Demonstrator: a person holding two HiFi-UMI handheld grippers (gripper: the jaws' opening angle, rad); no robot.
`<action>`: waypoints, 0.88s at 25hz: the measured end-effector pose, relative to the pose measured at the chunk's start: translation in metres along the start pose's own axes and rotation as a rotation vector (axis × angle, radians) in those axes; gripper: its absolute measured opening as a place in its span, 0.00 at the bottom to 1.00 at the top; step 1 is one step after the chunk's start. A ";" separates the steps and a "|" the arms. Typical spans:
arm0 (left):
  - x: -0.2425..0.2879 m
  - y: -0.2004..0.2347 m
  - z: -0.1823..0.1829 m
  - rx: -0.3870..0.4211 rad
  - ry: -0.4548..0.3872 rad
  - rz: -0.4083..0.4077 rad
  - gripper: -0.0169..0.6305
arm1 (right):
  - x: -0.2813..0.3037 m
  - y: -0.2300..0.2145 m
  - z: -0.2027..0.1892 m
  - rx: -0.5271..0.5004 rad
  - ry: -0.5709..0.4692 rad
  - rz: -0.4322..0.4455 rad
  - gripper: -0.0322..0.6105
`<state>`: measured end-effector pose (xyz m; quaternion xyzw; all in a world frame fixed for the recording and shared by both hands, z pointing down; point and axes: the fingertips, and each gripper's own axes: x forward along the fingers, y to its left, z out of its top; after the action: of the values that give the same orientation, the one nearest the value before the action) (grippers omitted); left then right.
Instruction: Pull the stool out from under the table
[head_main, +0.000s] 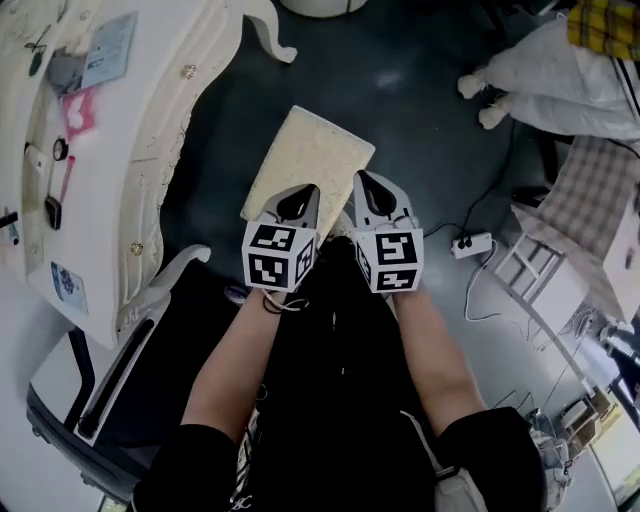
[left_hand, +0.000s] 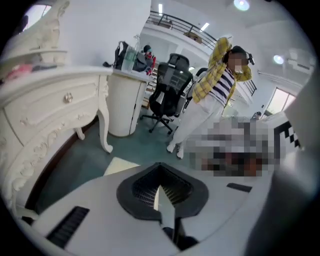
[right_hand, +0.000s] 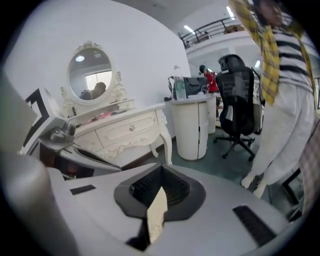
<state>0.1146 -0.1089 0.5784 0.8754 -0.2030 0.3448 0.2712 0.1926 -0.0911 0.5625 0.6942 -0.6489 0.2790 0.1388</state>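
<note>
The stool (head_main: 305, 165) has a cream cushioned top and stands on the dark floor beside the white dressing table (head_main: 130, 150). My left gripper (head_main: 296, 203) and right gripper (head_main: 375, 190) sit side by side at the stool's near edge. Both are shut on that edge. In the left gripper view the left gripper (left_hand: 161, 192) pinches a thin pale sliver, and a corner of the stool (left_hand: 120, 164) shows beyond it. In the right gripper view the right gripper (right_hand: 157, 205) holds a cream wedge of the stool (right_hand: 155, 216) between its jaws. The stool's legs are hidden.
A person (head_main: 560, 80) in a yellow plaid top and white trousers stands at the far right. A power strip (head_main: 470, 245) with cables lies on the floor to the right. A black office chair (left_hand: 170, 90) and a white round cabinet (left_hand: 122, 102) stand beyond. An oval mirror (right_hand: 90, 75) tops the table.
</note>
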 end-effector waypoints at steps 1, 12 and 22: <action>-0.015 -0.003 0.019 0.011 -0.036 0.006 0.03 | -0.008 0.003 0.022 -0.022 -0.021 -0.003 0.06; -0.206 -0.025 0.222 0.137 -0.521 0.170 0.03 | -0.096 0.079 0.262 -0.179 -0.328 0.109 0.06; -0.357 -0.047 0.284 0.172 -0.711 0.286 0.03 | -0.185 0.167 0.390 -0.272 -0.551 0.245 0.06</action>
<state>0.0377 -0.1871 0.1332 0.9226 -0.3747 0.0701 0.0589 0.1094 -0.1748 0.1152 0.6354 -0.7720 0.0063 0.0148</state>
